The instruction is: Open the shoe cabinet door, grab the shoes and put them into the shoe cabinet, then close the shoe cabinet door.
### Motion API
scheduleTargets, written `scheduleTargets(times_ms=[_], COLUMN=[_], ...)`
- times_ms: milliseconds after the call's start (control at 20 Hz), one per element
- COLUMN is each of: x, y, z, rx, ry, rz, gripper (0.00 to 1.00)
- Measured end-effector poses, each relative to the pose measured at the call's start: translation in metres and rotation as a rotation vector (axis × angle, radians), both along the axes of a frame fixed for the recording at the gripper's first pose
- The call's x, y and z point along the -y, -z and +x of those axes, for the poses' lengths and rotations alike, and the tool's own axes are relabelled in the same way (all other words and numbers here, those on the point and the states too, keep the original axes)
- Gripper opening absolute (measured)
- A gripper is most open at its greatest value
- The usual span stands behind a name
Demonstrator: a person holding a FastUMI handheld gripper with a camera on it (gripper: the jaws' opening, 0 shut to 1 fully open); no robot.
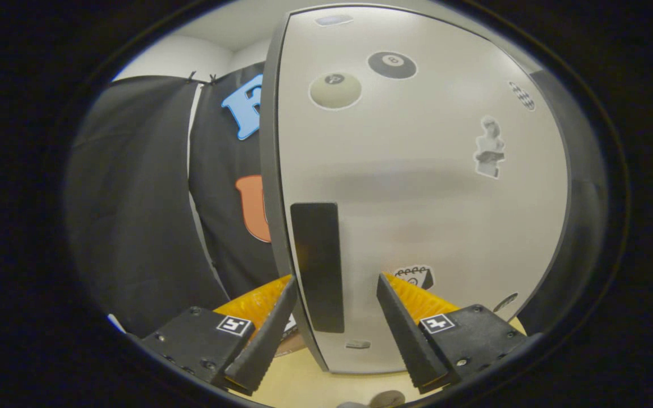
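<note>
White cabinet door [417, 181] stands just ahead; fingers [335, 320] spread wide — straddling its near edge and dark handle [318, 266]; gripping nothing.

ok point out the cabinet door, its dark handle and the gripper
cabinet door [417, 187]: gripper view, on the bare pale face of the panel.
handle [318, 266]: gripper view, middle of the dark upright strip near the door's edge.
gripper [336, 300]: gripper view, midway between the open fingertips, which flank the handle.
</note>
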State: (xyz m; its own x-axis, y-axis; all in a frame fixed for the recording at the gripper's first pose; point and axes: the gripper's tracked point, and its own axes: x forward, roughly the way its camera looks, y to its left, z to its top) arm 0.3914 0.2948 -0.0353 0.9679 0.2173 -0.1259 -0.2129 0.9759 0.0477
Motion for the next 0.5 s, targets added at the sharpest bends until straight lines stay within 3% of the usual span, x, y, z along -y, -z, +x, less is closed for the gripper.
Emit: scheduleTargets(times_ms=[100, 150, 200, 250, 350, 500], x=[0.002, -0.002, -0.008, -0.01, -0.007, -0.006], y=[-0.005, -0.005, -0.003, -0.001, -0.001, -0.001], z=[0.002, 0.001, 0.001, 0.0, 0.002, -0.003], rx=[0.015, 0.016, 0.0, -0.014, -0.006, -0.018], ry=[0.019, 0.004, -0.019, -0.029, -0.015, -0.039], rz=[-0.017, -0.011, -0.006, -0.004, -0.017, -0.017], gripper=[0.86, 0.73, 0.69, 0.55, 0.41, 0.34])
